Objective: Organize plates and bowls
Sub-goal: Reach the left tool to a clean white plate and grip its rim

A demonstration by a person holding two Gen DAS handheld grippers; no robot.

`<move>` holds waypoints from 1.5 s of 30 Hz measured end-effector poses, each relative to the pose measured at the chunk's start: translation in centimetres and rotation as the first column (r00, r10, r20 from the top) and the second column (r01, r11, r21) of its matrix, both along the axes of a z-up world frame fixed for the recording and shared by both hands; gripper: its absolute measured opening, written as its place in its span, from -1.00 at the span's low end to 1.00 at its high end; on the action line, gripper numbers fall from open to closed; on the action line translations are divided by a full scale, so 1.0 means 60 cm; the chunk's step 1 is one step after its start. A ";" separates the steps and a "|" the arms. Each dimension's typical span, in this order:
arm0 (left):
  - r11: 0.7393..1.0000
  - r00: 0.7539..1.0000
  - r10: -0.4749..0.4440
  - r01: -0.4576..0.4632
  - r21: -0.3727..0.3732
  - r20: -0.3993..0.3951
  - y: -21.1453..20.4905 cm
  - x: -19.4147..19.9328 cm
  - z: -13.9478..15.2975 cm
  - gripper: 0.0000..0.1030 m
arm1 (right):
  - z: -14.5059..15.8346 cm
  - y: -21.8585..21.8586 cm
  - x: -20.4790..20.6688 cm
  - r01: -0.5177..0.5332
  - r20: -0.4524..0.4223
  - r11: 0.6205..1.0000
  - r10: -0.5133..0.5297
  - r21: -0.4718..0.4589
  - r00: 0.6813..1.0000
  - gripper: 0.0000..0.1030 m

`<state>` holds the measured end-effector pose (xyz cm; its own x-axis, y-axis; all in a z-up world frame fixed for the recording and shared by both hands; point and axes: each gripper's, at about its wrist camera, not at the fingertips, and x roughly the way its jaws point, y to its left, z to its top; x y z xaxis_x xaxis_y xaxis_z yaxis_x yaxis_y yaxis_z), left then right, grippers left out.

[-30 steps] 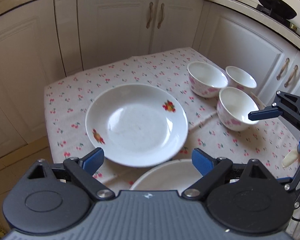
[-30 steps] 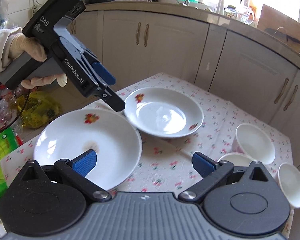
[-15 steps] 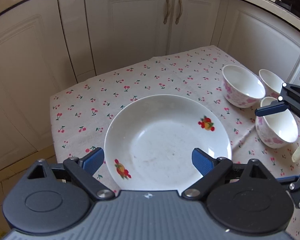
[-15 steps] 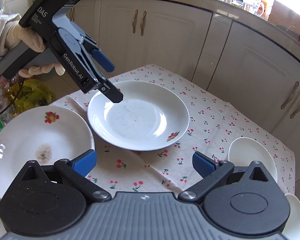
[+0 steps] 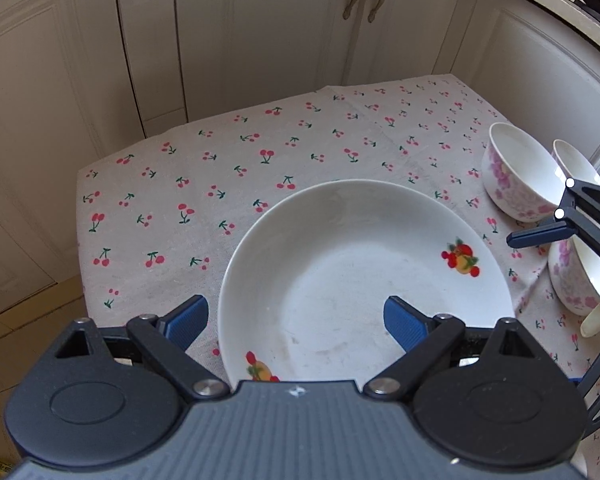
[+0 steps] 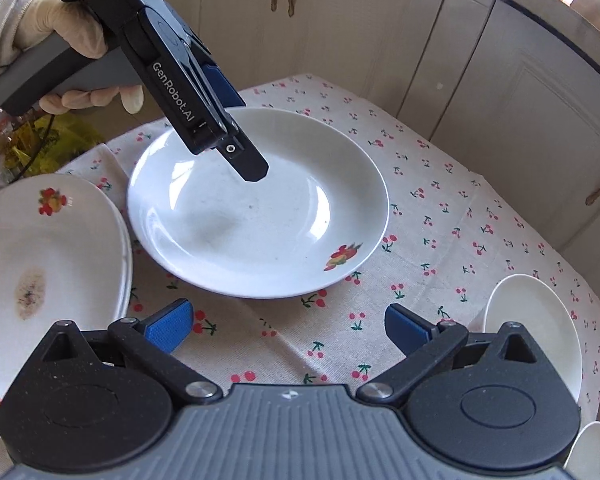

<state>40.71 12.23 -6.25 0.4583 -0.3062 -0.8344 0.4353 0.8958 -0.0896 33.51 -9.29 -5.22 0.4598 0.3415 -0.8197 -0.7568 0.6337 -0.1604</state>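
A white plate with fruit prints (image 5: 364,272) (image 6: 260,216) lies on the cherry-print tablecloth (image 5: 228,176). My left gripper (image 5: 296,320) is open, its fingers above the plate's near rim; in the right wrist view it (image 6: 240,136) hangs over the plate's far left part. A stack of similar plates (image 6: 48,264) sits left, the top one stained. Three white bowls with pink flowers (image 5: 516,172) (image 5: 580,276) stand at the right. My right gripper (image 6: 288,328) is open and empty over the cloth, between plate and bowls.
Cream cabinet doors (image 5: 284,24) surround the small table on the far sides. The table's left edge (image 5: 80,240) drops to a tiled floor. A yellow bag (image 6: 48,140) lies on the floor beyond the stack.
My left gripper has moved forward and down over the single plate. My right gripper has moved forward and tilted down toward the cloth. Both stay open.
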 end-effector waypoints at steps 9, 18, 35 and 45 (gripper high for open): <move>1.000 0.999 -0.017 0.017 -0.019 -0.029 0.002 0.014 -0.015 0.83 | -0.009 0.016 0.012 -0.041 -0.043 0.999 0.041 0.011 0.998 1.00; 0.999 0.999 -0.018 0.016 -0.041 -0.040 0.008 0.020 -0.017 0.83 | -0.010 0.022 0.021 -0.051 -0.075 0.998 0.054 0.041 0.996 0.99; 0.990 0.989 -0.138 0.136 -0.042 -0.050 -0.006 0.025 -0.017 0.79 | -0.017 0.028 0.037 -0.061 -0.120 0.997 0.066 0.047 0.991 0.95; 0.984 0.984 -0.174 0.173 -0.036 -0.044 -0.011 0.035 -0.018 0.79 | -0.024 0.037 0.041 -0.044 -0.131 0.999 0.048 0.031 0.990 0.95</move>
